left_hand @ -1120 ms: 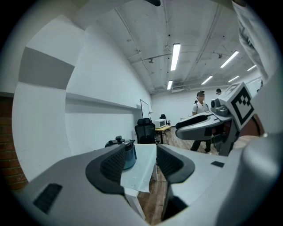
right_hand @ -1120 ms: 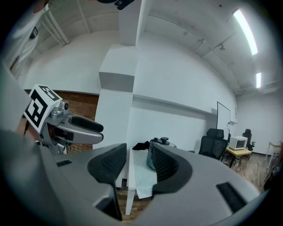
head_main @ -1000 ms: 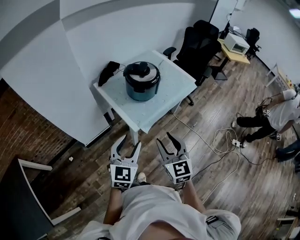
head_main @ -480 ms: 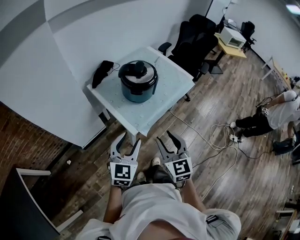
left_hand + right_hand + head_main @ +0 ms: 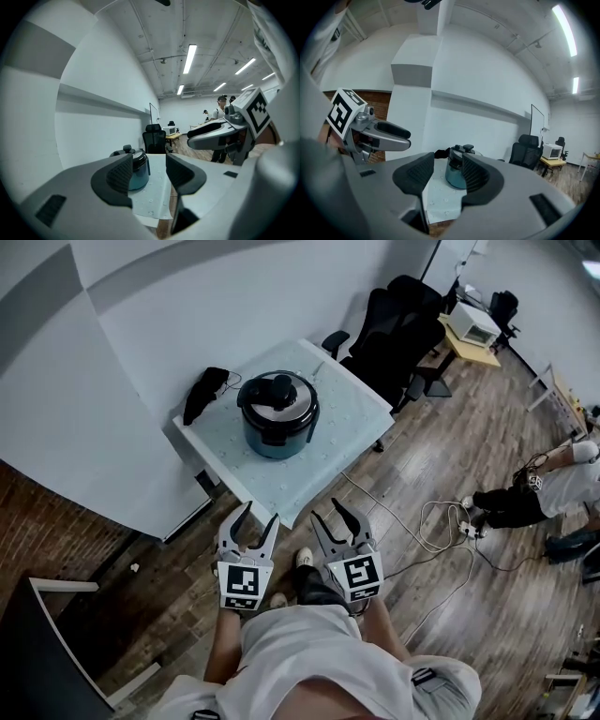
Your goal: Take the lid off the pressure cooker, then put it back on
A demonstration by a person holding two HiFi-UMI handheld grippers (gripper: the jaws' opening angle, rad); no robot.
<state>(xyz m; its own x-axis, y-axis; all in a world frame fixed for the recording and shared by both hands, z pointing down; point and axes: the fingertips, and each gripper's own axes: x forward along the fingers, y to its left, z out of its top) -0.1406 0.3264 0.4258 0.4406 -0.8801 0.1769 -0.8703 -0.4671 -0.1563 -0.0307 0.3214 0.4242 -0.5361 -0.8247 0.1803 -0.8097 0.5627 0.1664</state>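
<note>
The pressure cooker (image 5: 277, 418), dark blue-grey with a steel lid (image 5: 278, 396) and black handle, stands on a small white table (image 5: 333, 423) ahead of me. The lid sits on the pot. My left gripper (image 5: 260, 515) and right gripper (image 5: 330, 514) hover side by side over the wooden floor, short of the table's near corner, both open and empty. In the left gripper view the cooker (image 5: 139, 169) shows far off between the pads of the left gripper (image 5: 149, 171). The right gripper view has the cooker (image 5: 453, 174) between the pads of the right gripper (image 5: 447, 171).
A black cloth (image 5: 206, 390) lies on the table's far left corner. Black office chairs (image 5: 398, 324) stand behind the table, with a desk and microwave (image 5: 473, 329) beyond. A cable and power strip (image 5: 450, 521) trail on the floor; a person (image 5: 525, 493) crouches at right.
The table and cooker have drawn nearer as I walk forward. Both grippers keep the same pose and the same jaw gap.
</note>
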